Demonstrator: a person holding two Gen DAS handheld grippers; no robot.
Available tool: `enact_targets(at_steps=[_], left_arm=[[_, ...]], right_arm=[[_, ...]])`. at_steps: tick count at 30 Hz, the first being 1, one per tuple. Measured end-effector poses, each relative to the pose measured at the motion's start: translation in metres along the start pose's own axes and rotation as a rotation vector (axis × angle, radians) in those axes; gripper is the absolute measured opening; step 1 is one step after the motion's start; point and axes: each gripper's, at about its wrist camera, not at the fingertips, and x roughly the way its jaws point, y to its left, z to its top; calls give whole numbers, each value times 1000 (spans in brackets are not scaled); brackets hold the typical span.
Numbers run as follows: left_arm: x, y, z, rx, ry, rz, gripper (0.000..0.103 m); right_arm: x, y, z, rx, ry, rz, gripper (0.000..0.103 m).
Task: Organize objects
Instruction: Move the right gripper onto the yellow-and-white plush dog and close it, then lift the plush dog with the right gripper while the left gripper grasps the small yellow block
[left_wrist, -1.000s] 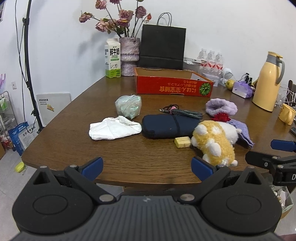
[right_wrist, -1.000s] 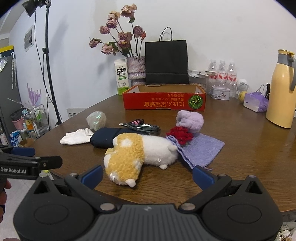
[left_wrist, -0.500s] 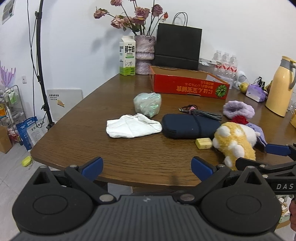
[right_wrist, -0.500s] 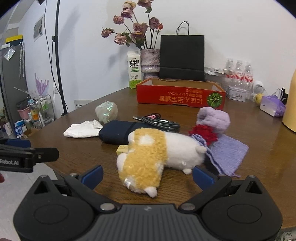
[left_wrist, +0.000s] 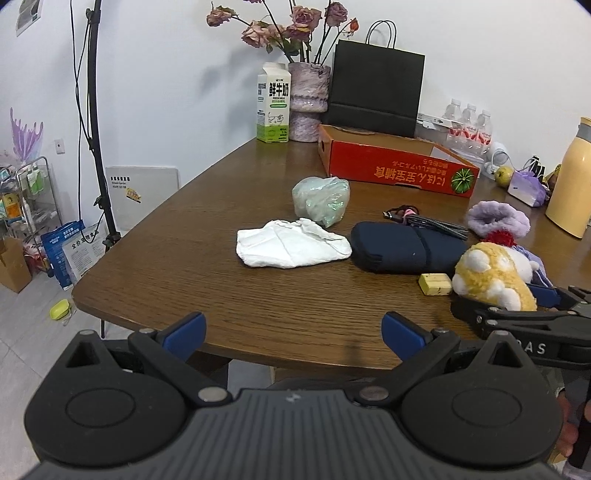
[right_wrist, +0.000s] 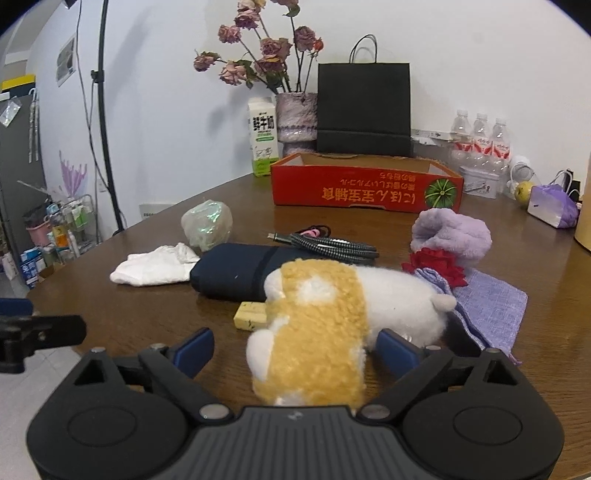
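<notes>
A yellow-and-white plush toy (right_wrist: 325, 317) lies on the brown table (left_wrist: 177, 258), its near end between the open fingers of my right gripper (right_wrist: 295, 349); the pads stand apart from it. The plush also shows in the left wrist view (left_wrist: 487, 273). My left gripper (left_wrist: 293, 332) is open and empty over the table's near edge. Beyond lie a white cloth (left_wrist: 291, 247), a dark blue pouch (left_wrist: 402, 251), a small yellow block (left_wrist: 435, 284), a pale green wrapped bundle (left_wrist: 321, 199), a coiled cable (right_wrist: 328, 243) and purple fabric items (right_wrist: 454, 236).
An open red cardboard box (right_wrist: 365, 184) stands at the back. Behind it are a black paper bag (right_wrist: 364, 107), a vase of dried roses (right_wrist: 295, 114), a milk carton (right_wrist: 263, 136) and water bottles (right_wrist: 480, 140). A yellow thermos (left_wrist: 570, 184) stands at the right.
My right gripper has moved forward until the plush toy's near end sits between its fingers. My left gripper has shifted left and slightly forward, staying open.
</notes>
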Motion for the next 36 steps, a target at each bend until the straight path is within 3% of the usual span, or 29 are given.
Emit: enact_targets(at_steps=[2,6,18,26,36], left_arm=[[1,1,0,-3,0,3,103],[2,5,-1,-12,5,8,103],[12,11,4,-8,3,13,103],[30,11,14,26,13,12,103],[52,-19,21,73,57,-87,103]], right_arm=[[2,0,-1,8,-10,-11,86],[7,-3,-4,24,5,-24,53],[-19,-5,-6,10,-98,-6,49],[-29,-5,2,-19,-168,-47,49],[-30,-19,9,-29,-196,-119,49]])
